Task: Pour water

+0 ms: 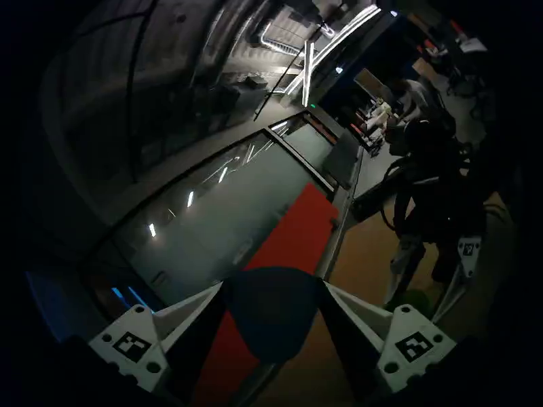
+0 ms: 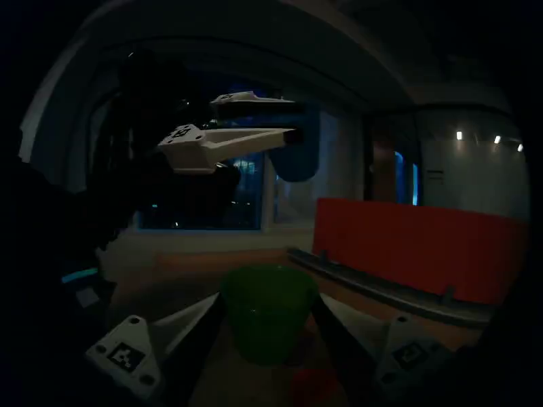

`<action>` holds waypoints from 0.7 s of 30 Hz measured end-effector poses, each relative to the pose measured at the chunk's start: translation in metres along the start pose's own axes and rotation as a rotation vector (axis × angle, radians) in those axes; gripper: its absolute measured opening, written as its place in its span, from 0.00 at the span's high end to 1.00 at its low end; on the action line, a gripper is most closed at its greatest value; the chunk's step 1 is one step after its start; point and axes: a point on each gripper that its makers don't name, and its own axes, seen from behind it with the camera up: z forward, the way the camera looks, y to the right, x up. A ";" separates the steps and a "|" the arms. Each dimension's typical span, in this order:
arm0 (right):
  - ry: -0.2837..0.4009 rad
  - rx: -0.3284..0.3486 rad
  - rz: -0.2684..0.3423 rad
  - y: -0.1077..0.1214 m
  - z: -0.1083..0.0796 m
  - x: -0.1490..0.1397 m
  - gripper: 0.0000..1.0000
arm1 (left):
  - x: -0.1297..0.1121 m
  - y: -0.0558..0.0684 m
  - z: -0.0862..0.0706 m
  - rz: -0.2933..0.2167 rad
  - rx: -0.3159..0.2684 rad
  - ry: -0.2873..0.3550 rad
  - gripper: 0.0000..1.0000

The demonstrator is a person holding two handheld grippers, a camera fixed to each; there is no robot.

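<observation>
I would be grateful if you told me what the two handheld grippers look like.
Both the left gripper and the right gripper have two white, wedge-shaped fingers narrowing forward, each bearing a square black-and-white marker near its base.

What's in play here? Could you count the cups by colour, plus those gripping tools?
blue cup: 1
green cup: 1
small red thing, too dim to call a cup: 1
grippers: 2, the left gripper and the right gripper
Total: 5
</observation>
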 end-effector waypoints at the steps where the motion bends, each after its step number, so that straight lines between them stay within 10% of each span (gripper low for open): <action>1: 0.000 -0.001 -0.001 0.000 0.000 0.000 0.00 | 0.000 0.001 0.000 -0.032 -0.005 0.005 0.11; 21: -0.001 -0.017 -0.010 0.003 -0.002 0.004 0.00 | -0.017 0.001 0.002 -0.544 -0.051 0.054 0.10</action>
